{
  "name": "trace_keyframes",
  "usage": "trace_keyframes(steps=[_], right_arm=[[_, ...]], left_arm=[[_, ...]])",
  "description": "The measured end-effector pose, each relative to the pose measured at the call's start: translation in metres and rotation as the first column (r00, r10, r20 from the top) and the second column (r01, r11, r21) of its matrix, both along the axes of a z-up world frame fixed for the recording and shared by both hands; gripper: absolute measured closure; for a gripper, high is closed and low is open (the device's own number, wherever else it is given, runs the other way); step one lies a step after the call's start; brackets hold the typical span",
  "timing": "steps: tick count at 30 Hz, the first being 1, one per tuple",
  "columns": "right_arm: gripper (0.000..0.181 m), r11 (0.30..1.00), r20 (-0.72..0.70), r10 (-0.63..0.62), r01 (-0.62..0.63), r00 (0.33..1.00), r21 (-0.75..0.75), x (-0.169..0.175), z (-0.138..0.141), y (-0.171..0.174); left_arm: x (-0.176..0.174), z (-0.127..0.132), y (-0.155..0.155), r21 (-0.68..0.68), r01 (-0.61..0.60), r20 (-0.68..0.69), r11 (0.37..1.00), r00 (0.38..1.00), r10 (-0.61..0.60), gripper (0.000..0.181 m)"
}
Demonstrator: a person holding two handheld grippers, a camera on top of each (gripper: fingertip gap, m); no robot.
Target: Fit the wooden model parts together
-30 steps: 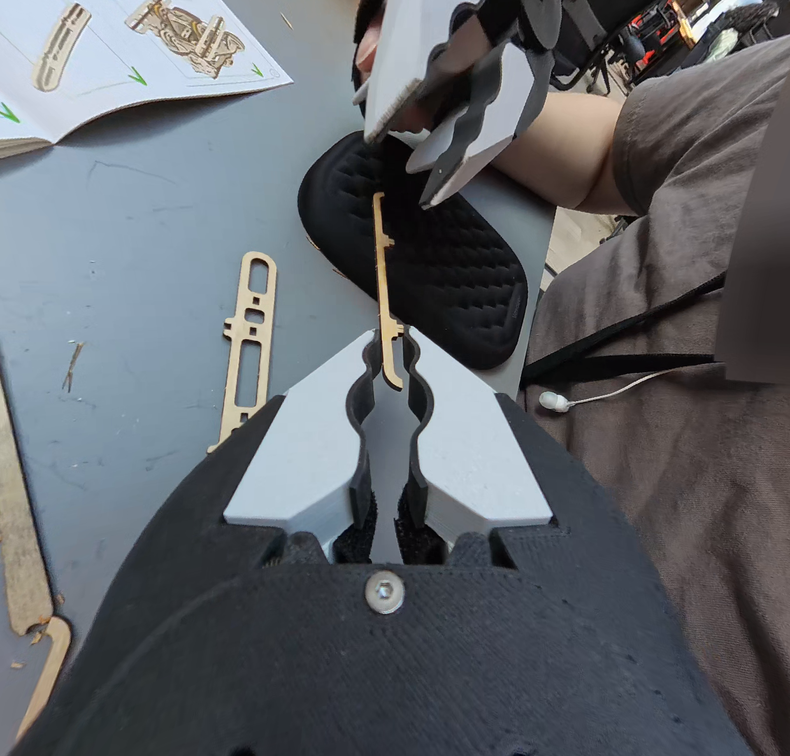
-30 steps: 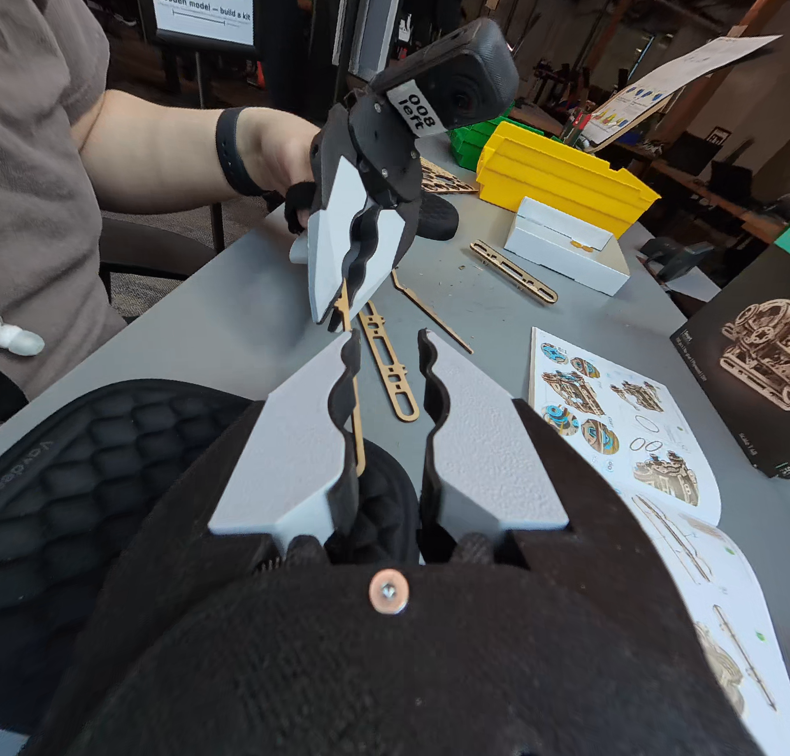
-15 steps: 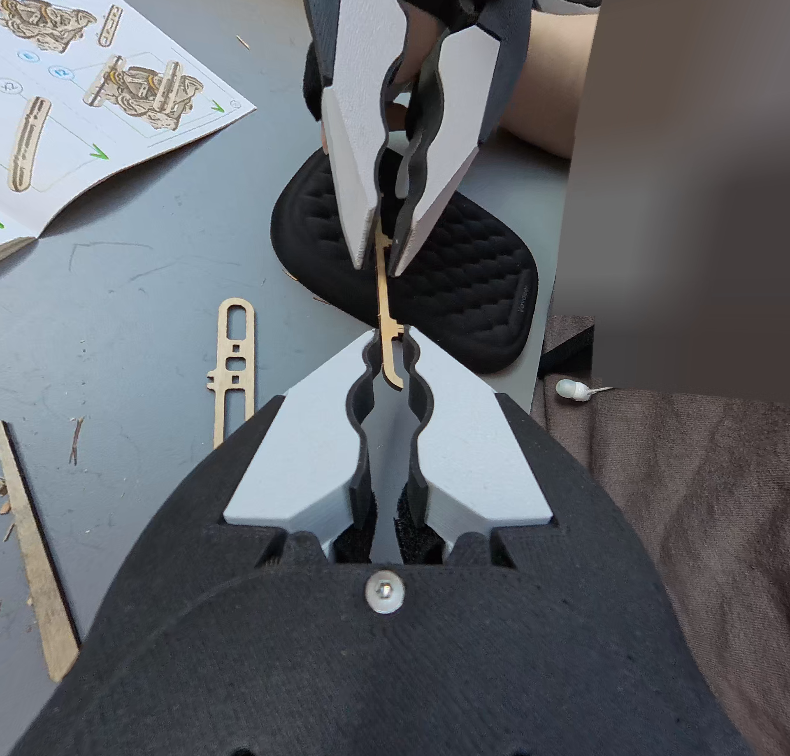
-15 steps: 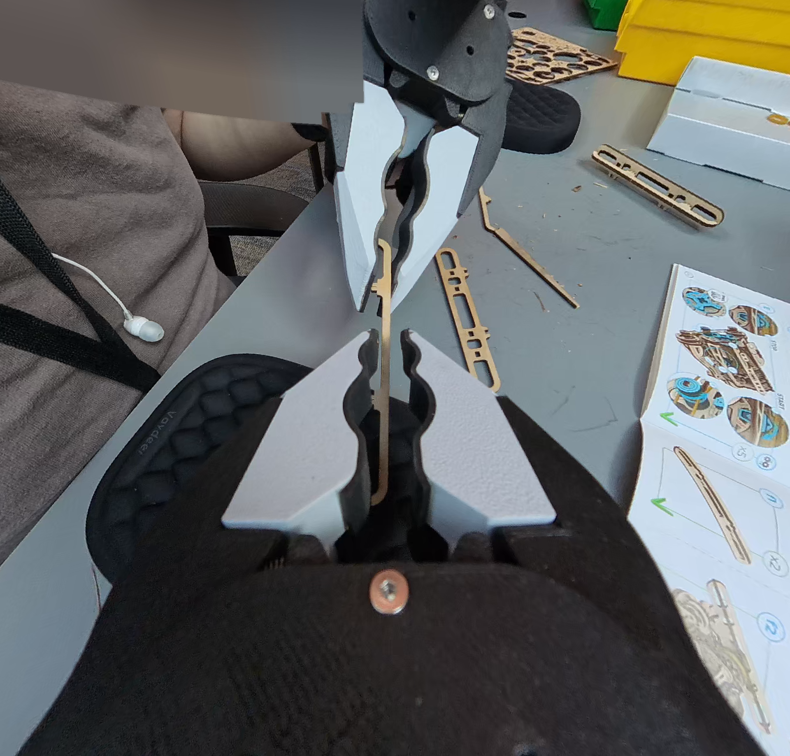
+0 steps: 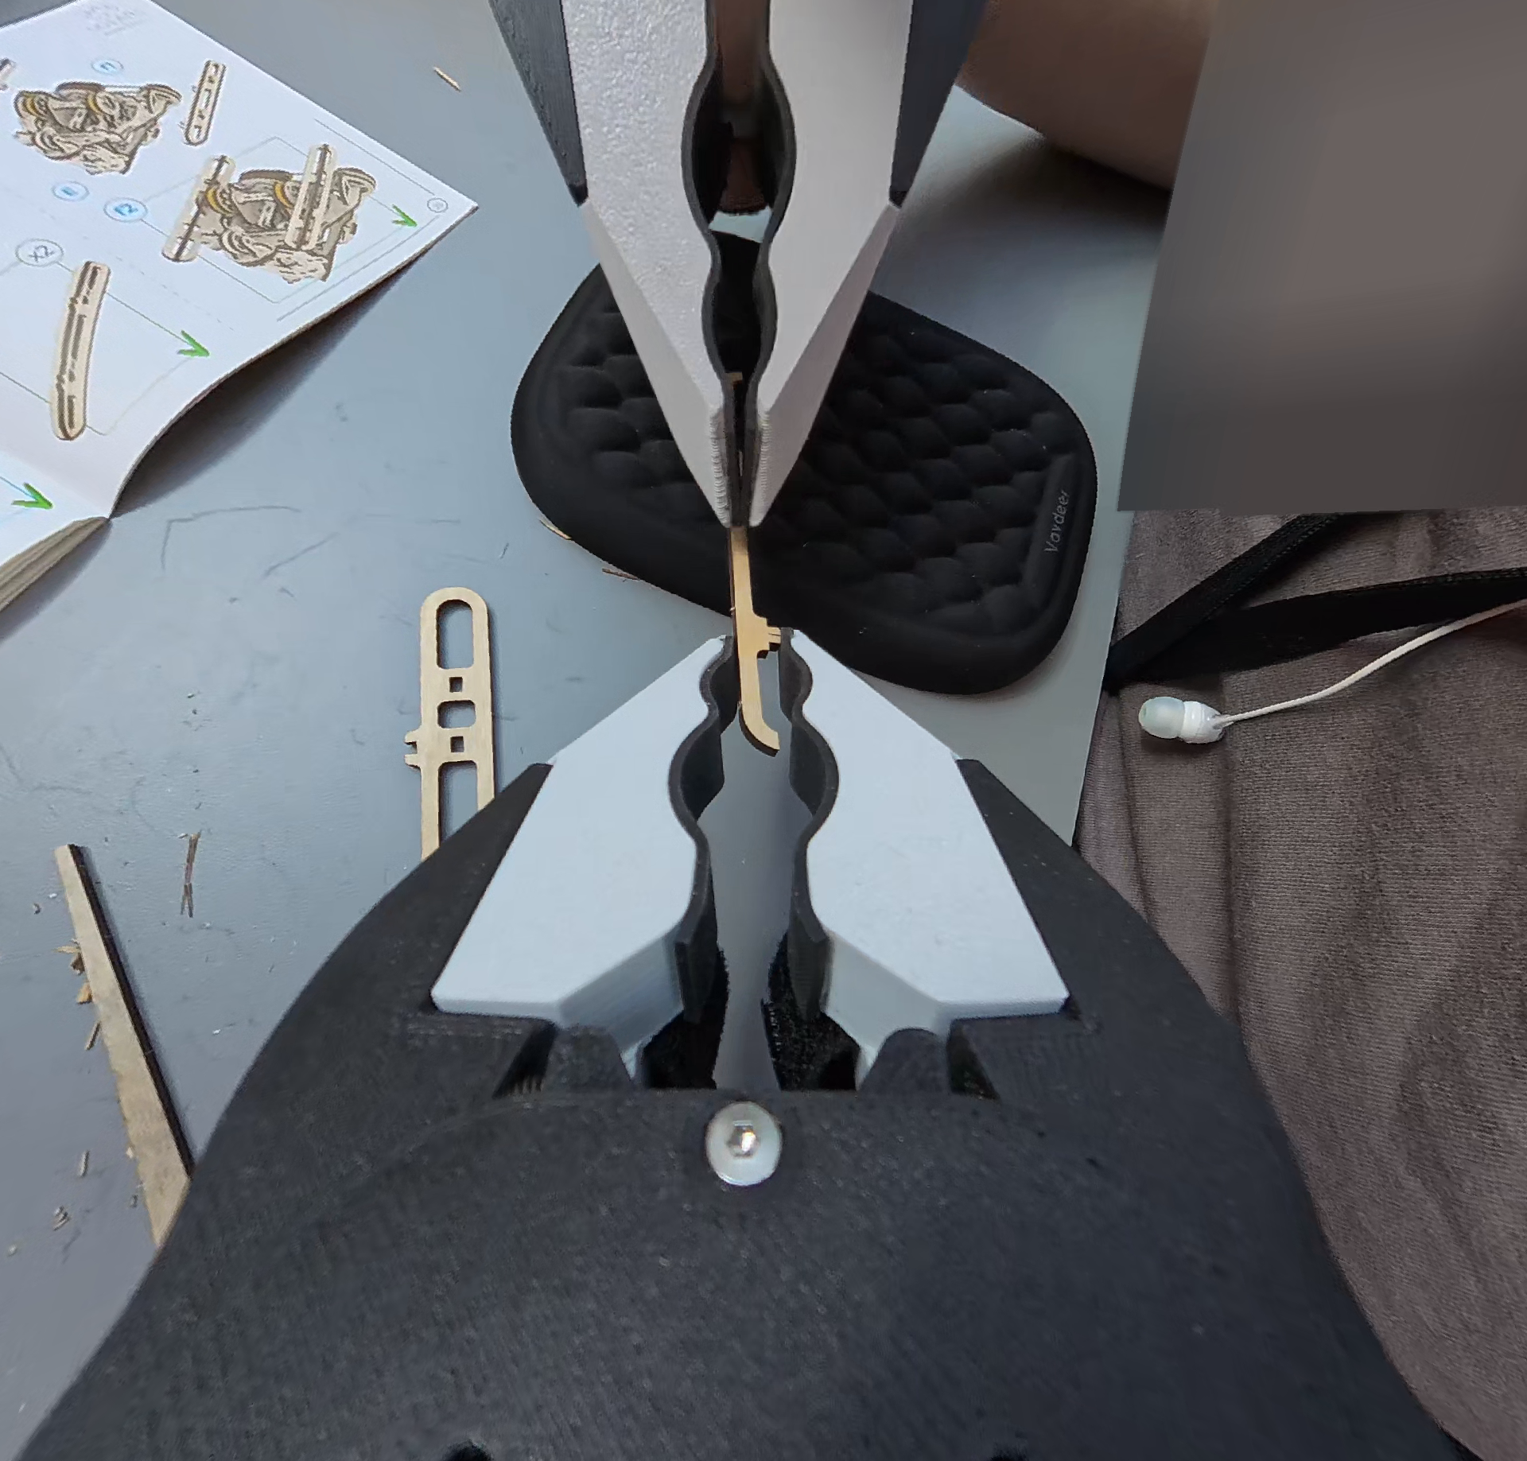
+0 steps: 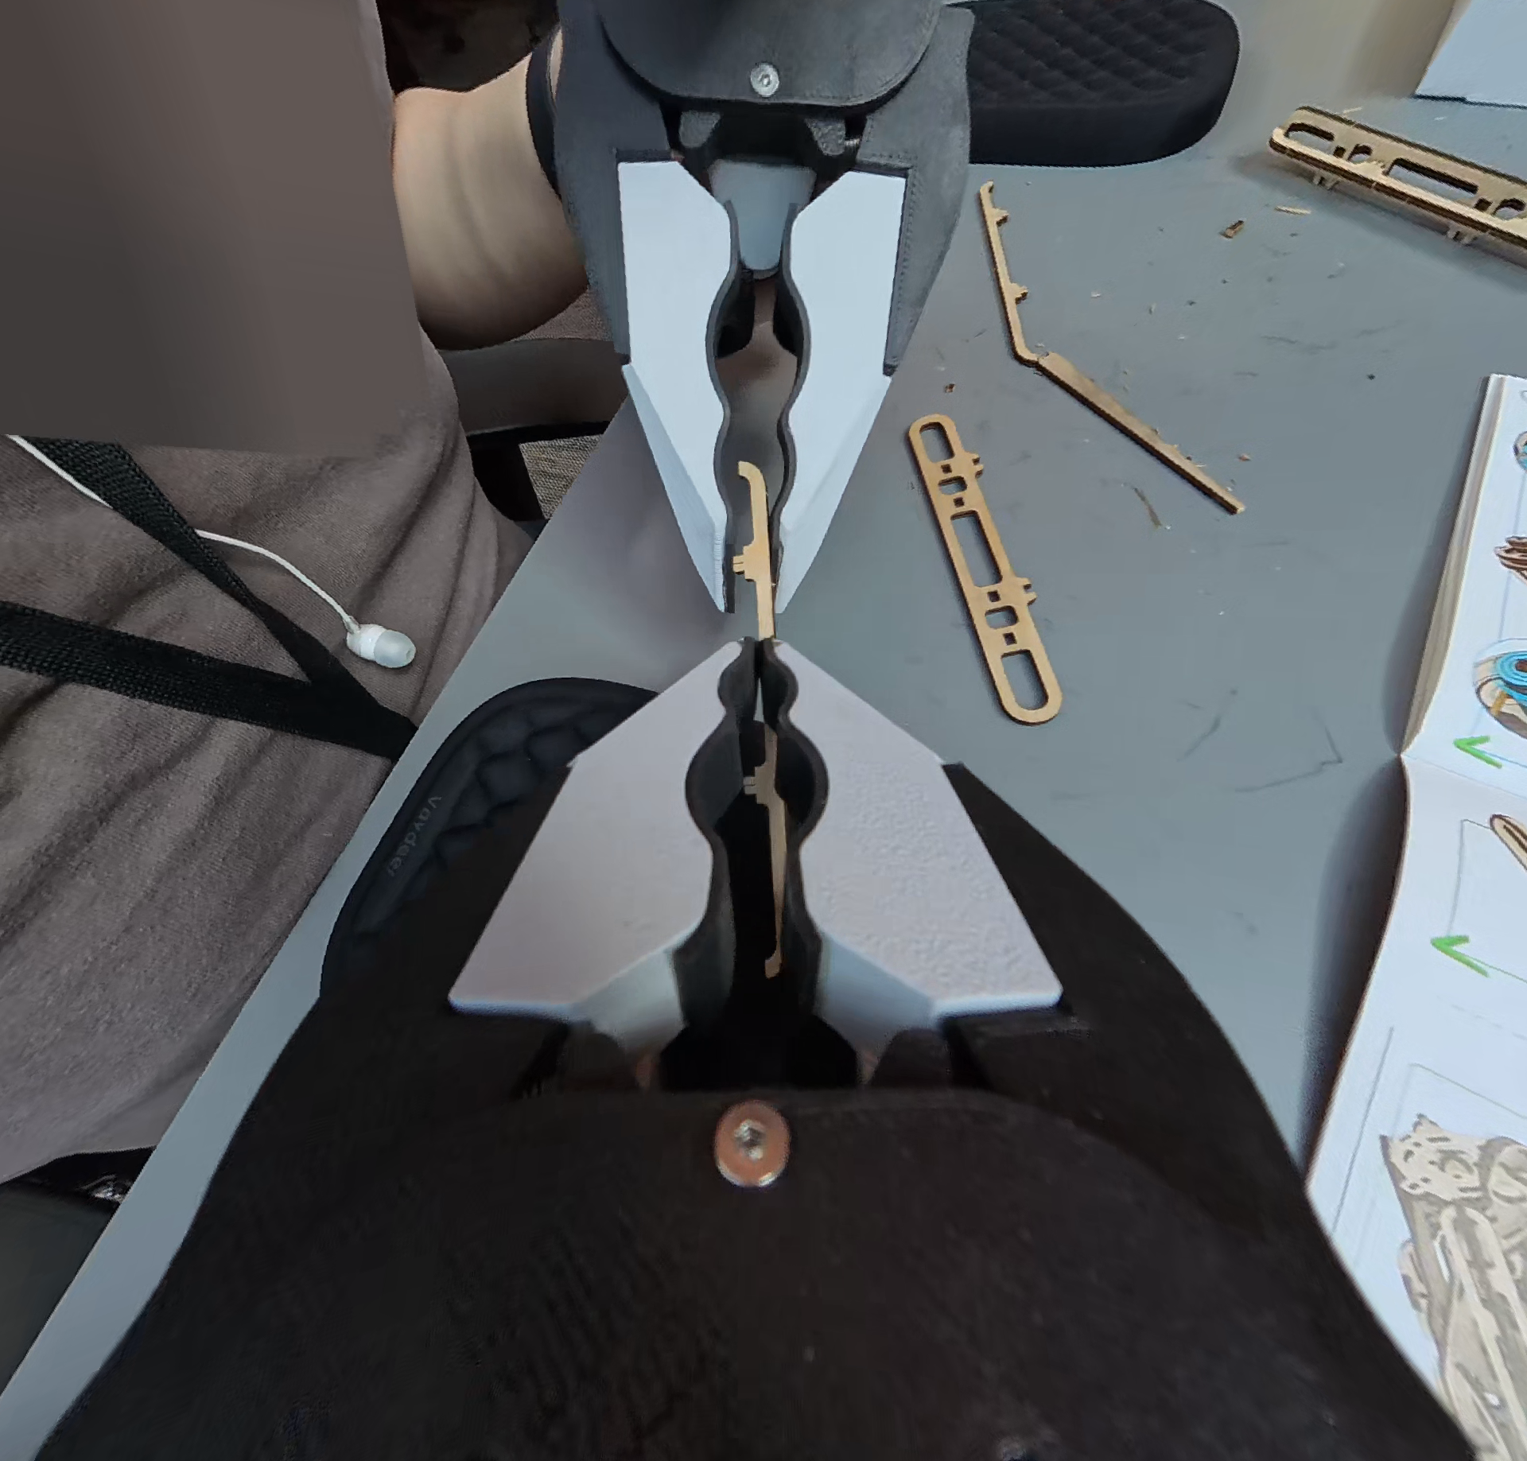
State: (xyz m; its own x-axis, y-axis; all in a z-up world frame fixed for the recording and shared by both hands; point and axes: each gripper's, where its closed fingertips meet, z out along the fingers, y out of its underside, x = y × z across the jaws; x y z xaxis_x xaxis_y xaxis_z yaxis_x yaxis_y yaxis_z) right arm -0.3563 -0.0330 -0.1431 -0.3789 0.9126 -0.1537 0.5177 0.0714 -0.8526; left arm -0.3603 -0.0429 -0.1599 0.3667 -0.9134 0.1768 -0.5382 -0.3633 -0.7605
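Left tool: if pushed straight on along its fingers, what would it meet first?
Most likely the right tool, facing it tip to tip. Both are closed on the same thin wooden strip, leaving a short gap. Depth looks aligned, though not certain.

Above the black cushioned pad (image 5: 909, 512), the left gripper (image 5: 753, 646) and the right gripper (image 5: 738, 512) each pinch an end of one thin wooden strip (image 5: 748, 628), seemingly clamped tight.

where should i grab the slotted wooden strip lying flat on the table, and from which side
Take the slotted strip mid-length, between its two sets of side tabs, tongs coming straight down and closing across its narrow width. It lies flat on the table, so only the long edges offer a hold.
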Motion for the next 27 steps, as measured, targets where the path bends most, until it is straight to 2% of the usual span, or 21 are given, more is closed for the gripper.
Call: trace_keyframes(steps=[1, 5, 6, 7, 8, 10, 12, 20, 23, 27], right_arm=[[0.181, 1.000, 0.009, -0.009, 0.009, 1.000, -0.009, 0.000, 0.001, 0.001], [0.181, 1.000, 0.009, -0.010, 0.010, 1.000, 0.003, 0.002, -0.001, 0.002], [0.176, 1.000, 0.007, -0.012, 0.012, 1.000, -0.013, 0.001, 0.000, 0.001], [0.161, 0.999, 0.011, -0.030, 0.030, 1.000, -0.036, 0.000, 0.001, 0.003], [0.154, 0.997, 0.017, -0.042, 0.043, 0.999, -0.065, -0.001, 0.001, 0.004], [0.160, 0.993, 0.023, -0.041, 0.044, 0.999, -0.108, -0.001, 0.001, 0.004], [0.180, 0.995, 0.032, -0.031, 0.034, 0.999, -0.091, 0.001, -0.002, 0.004], [0.181, 0.993, 0.075, 0.001, 0.008, 0.997, -0.116, 0.003, -0.005, -0.001], [0.181, 0.991, 0.096, -0.053, 0.064, 0.994, -0.117, 0.002, -0.011, 0.009], [0.181, 0.979, 0.122, -0.135, 0.151, 0.983, -0.135, 0.004, -0.016, 0.029]], left_arm=[[0.001, 0.001, -0.001, 0.005, 0.006, 0.003, 1.000, 1.000, -0.006, 0.175], [0.001, 0.002, -0.001, 0.020, 0.003, -0.004, 1.000, 1.000, -0.003, 0.174], [0.000, 0.002, -0.001, 0.024, 0.002, -0.004, 1.000, 1.000, -0.002, 0.174], [0.001, 0.003, 0.000, 0.028, 0.001, 0.001, 1.000, 1.000, -0.001, 0.175], [0.001, 0.004, 0.000, 0.027, 0.000, 0.008, 1.000, 1.000, 0.000, 0.175], [0.002, 0.005, 0.001, 0.025, -0.004, 0.023, 1.000, 1.000, 0.003, 0.174], [0.002, 0.006, 0.002, 0.034, -0.008, 0.030, 0.999, 1.000, 0.007, 0.175], [0.001, 0.003, 0.000, 0.019, -0.006, 0.037, 1.000, 0.999, 0.005, 0.172], [-0.019, 0.010, 0.011, 0.076, -0.082, 0.039, 0.994, 0.996, 0.080, 0.164], [-0.071, 0.008, 0.038, 0.181, -0.250, -0.019, 0.951, 0.966, 0.258, 0.151]])
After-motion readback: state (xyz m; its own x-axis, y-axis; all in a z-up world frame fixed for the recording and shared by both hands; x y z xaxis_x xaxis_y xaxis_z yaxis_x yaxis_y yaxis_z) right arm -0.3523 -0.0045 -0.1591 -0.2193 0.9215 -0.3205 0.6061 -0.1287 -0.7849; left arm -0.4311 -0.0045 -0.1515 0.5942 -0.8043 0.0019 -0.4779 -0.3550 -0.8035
